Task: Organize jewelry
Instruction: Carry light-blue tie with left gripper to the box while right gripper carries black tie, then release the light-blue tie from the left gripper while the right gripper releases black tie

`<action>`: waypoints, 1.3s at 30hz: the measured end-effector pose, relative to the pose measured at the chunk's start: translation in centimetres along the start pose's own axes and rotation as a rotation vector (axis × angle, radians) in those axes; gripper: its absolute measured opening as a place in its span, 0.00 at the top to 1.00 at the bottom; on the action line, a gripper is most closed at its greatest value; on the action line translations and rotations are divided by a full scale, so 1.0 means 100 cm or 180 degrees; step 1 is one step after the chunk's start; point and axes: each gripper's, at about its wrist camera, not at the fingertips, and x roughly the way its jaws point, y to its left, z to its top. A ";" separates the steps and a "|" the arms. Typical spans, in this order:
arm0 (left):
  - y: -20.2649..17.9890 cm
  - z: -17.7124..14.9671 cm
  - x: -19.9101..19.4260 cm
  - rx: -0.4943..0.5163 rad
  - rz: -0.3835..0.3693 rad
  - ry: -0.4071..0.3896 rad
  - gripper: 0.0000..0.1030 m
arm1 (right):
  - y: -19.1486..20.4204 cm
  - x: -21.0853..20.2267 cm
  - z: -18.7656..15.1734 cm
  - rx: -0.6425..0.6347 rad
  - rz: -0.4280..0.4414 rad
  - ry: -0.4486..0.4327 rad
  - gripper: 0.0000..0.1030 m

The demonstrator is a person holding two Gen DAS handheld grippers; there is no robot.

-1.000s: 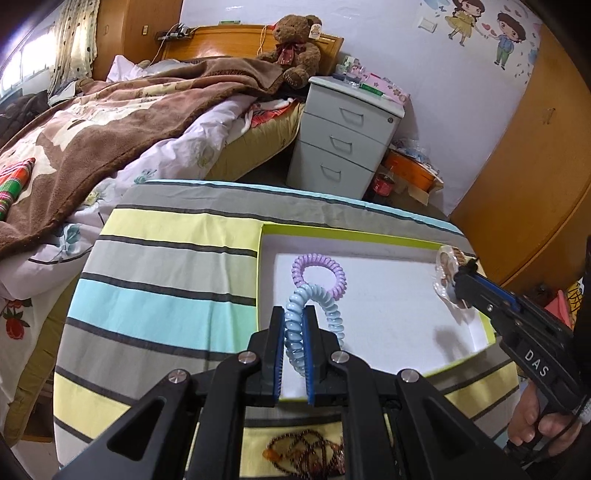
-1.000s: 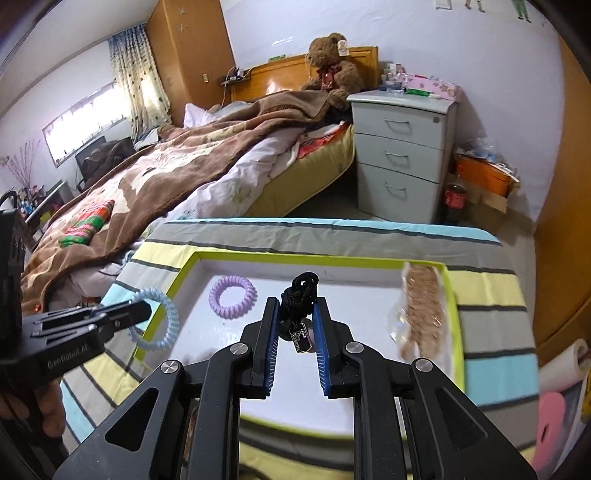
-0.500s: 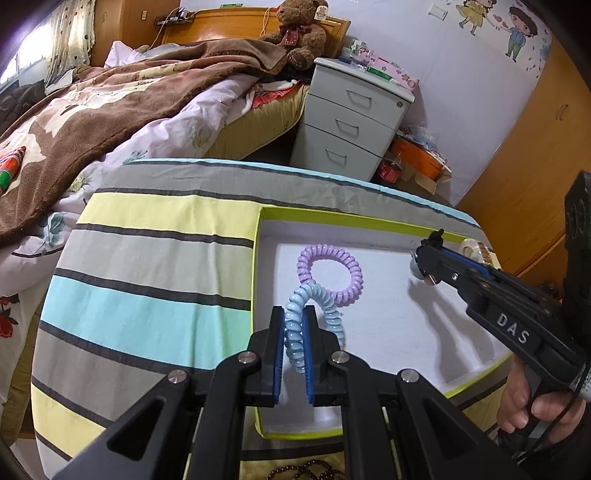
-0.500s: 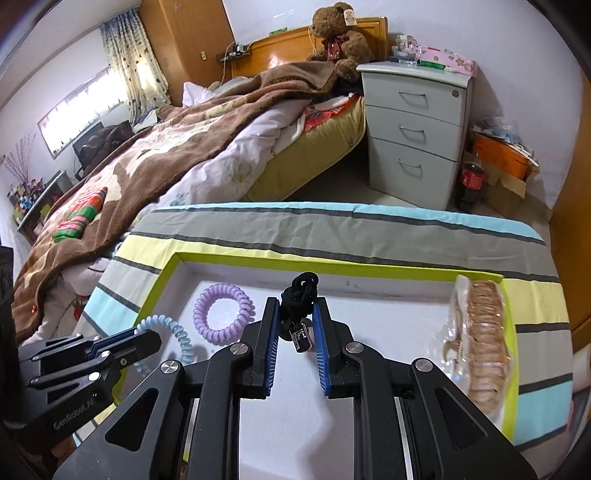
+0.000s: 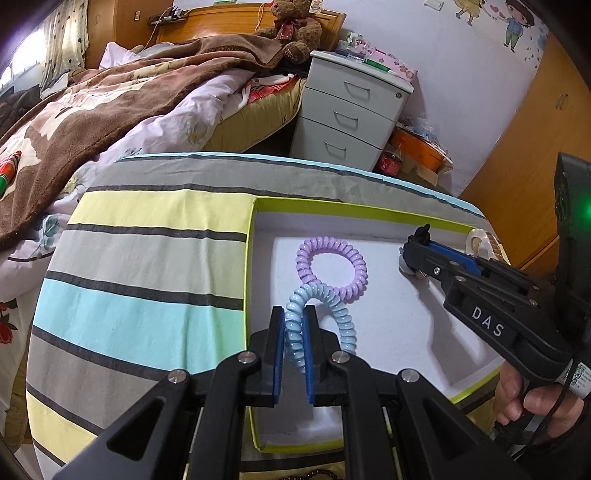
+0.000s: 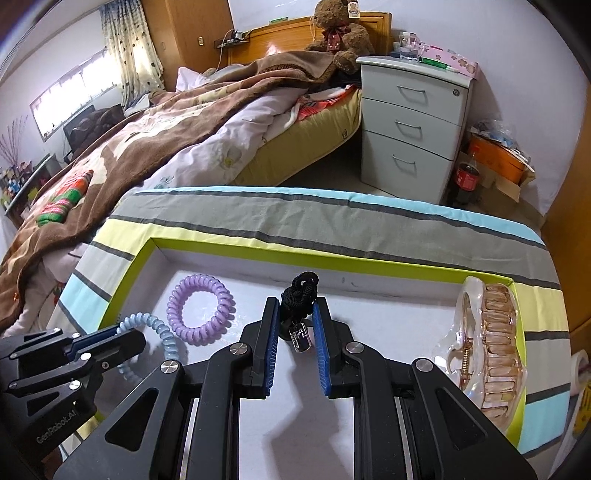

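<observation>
A shallow white tray with a lime rim (image 5: 255, 258) (image 6: 147, 247) lies on a striped cloth. My left gripper (image 5: 294, 332) (image 6: 122, 338) is shut on a light blue coil hair tie (image 5: 332, 317) (image 6: 162, 336), held over the tray's left part. A purple coil hair tie (image 5: 332, 264) (image 6: 199, 308) lies in the tray just beyond it. My right gripper (image 6: 295, 325) (image 5: 417, 254) is shut on a black cord with a small metal tag (image 6: 299, 295), low over the tray's middle. A clear amber claw clip (image 6: 487, 339) (image 5: 480, 243) lies at the tray's right end.
The striped cloth (image 5: 147, 258) covers a round-edged table. Dark beads (image 5: 317, 474) lie at the near edge. A bed (image 6: 184, 122), a grey drawer unit (image 6: 410, 129) with a teddy bear (image 6: 340, 33) beside it, and wooden cabinets (image 5: 535, 147) stand beyond.
Both grippers have come forward and lower over the tray. The right gripper with the black cord moved left from the clip toward the tray's middle. The blue tie is now close to the purple one.
</observation>
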 end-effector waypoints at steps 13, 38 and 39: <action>-0.009 0.000 -0.001 0.0097 0.0045 0.0006 0.76 | 0.001 0.002 0.000 -0.0008 -0.0085 -0.0005 0.79; -0.011 -0.004 -0.024 0.0122 0.0029 -0.0104 0.52 | 0.007 -0.027 -0.006 0.0021 -0.0087 -0.0159 0.54; -0.011 -0.005 -0.025 0.0122 0.0026 -0.0108 0.52 | 0.007 -0.028 -0.006 0.0022 -0.0088 -0.0167 0.54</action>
